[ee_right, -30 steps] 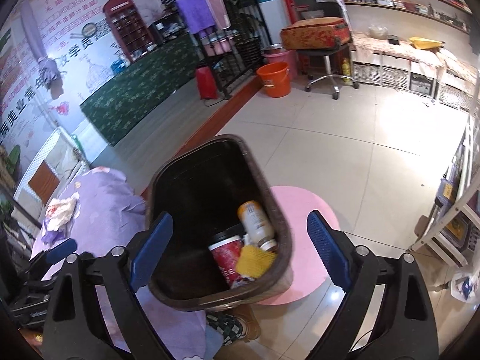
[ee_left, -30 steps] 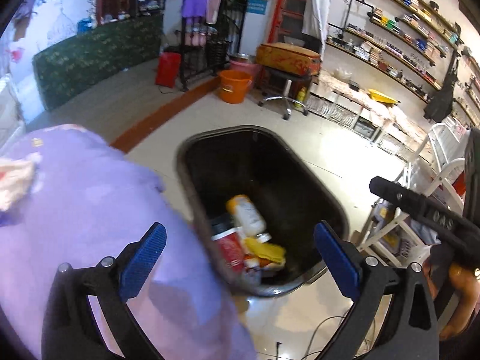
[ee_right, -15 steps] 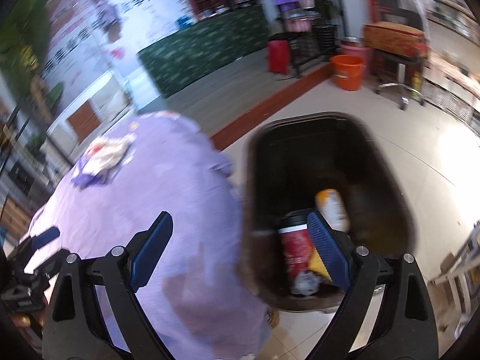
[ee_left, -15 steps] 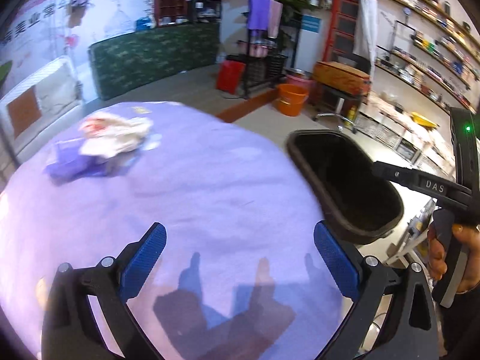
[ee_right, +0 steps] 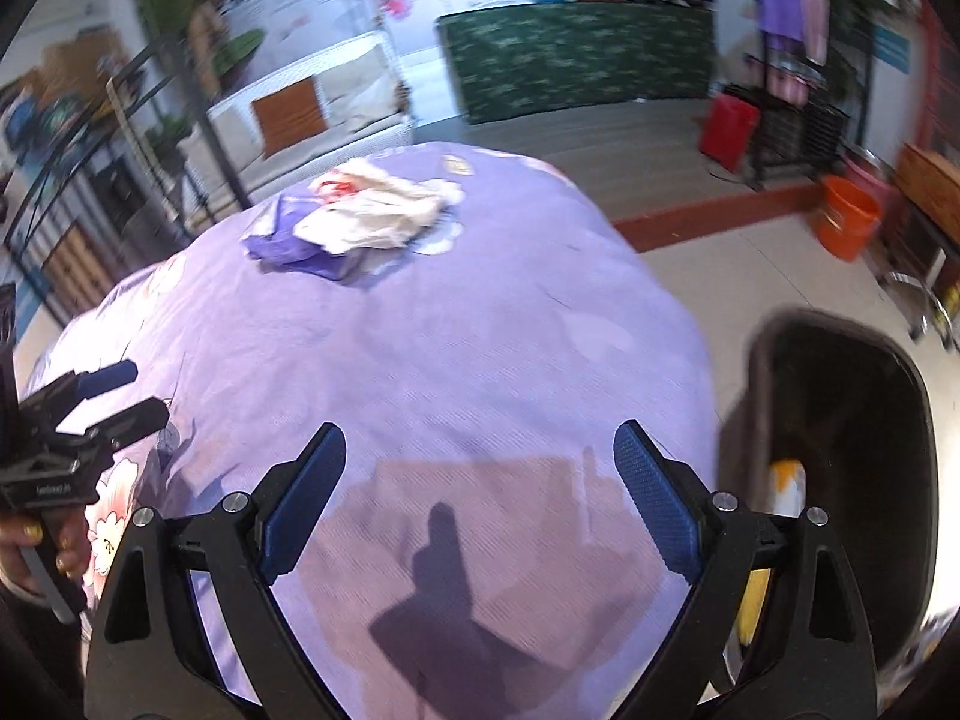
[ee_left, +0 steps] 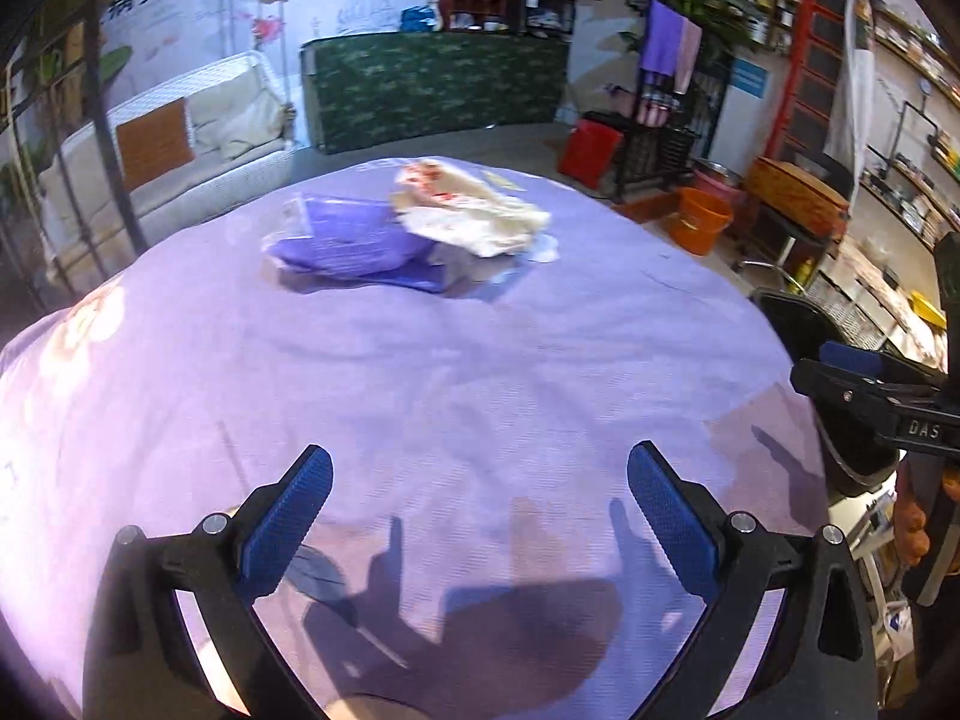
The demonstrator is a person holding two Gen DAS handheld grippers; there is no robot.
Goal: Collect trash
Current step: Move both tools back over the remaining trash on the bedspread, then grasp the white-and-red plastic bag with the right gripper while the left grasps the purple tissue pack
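Observation:
A crumpled white wrapper with red marks (ee_left: 468,210) (ee_right: 375,210) lies on a purple plastic packet (ee_left: 354,243) (ee_right: 288,249) at the far side of the round table under a lilac cloth (ee_left: 480,372) (ee_right: 432,348). My left gripper (ee_left: 480,513) hangs open over the near part of the table, nothing between its blue pads. My right gripper (ee_right: 480,495) is open too, over the table's near right edge. The black trash bin (ee_right: 840,420) (ee_left: 804,324) stands on the floor to the right of the table, with a yellow item showing inside.
A white sofa (ee_left: 198,138) and a green counter (ee_left: 432,84) stand behind the table. An orange bucket (ee_left: 699,222) (ee_right: 849,216), a red box (ee_right: 729,126) and a black rack (ee_left: 660,138) are at the back right. A stool (ee_left: 792,204) and shelves line the right wall.
Both grippers have swung left, from above the bin to above the table. The wrapper and packet now lie ahead in both views; the bin has slid to the right edge.

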